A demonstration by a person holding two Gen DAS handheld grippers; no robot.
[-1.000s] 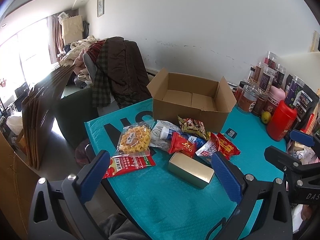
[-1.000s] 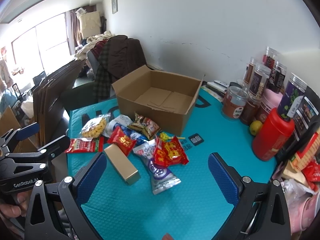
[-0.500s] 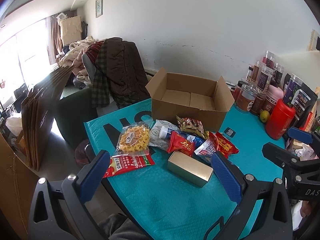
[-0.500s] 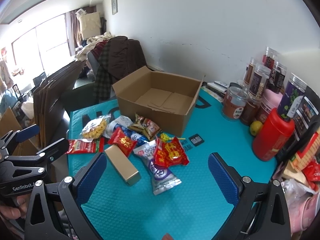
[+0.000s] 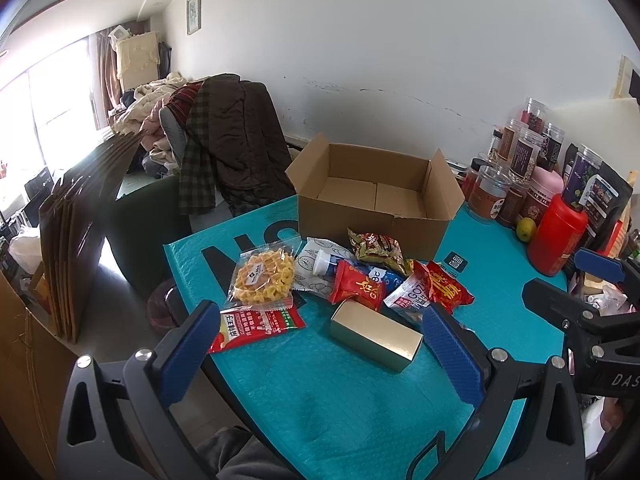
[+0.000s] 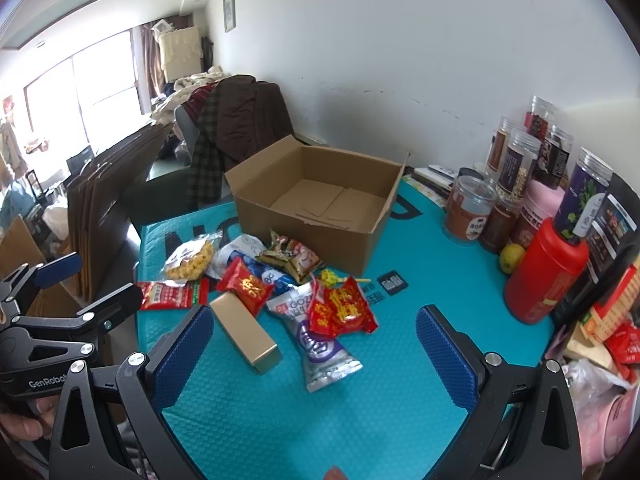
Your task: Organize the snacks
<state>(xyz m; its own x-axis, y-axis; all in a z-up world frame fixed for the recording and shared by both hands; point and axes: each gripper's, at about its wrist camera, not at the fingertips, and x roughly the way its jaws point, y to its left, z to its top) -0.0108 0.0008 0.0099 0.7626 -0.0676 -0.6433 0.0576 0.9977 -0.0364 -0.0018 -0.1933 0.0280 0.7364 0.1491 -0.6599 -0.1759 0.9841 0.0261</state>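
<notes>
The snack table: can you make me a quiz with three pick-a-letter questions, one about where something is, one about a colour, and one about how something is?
1. Where is the shiny gold rectangular box?
A. inside the brown cardboard box
B. flat on the teal mat, in front of the snack pile
C. on the red canister

2. What colour is the tall plastic canister on the right?
A. red
B. green
C. white

3. How is the brown cardboard box?
A. taped shut
B. open and full of snacks
C. open with no snacks inside

Answers: 1 B, it rests on the teal mat nearest the grippers. 2 A, its body and lid are red. 3 C, the flaps stand up and only its bare floor shows.
</notes>
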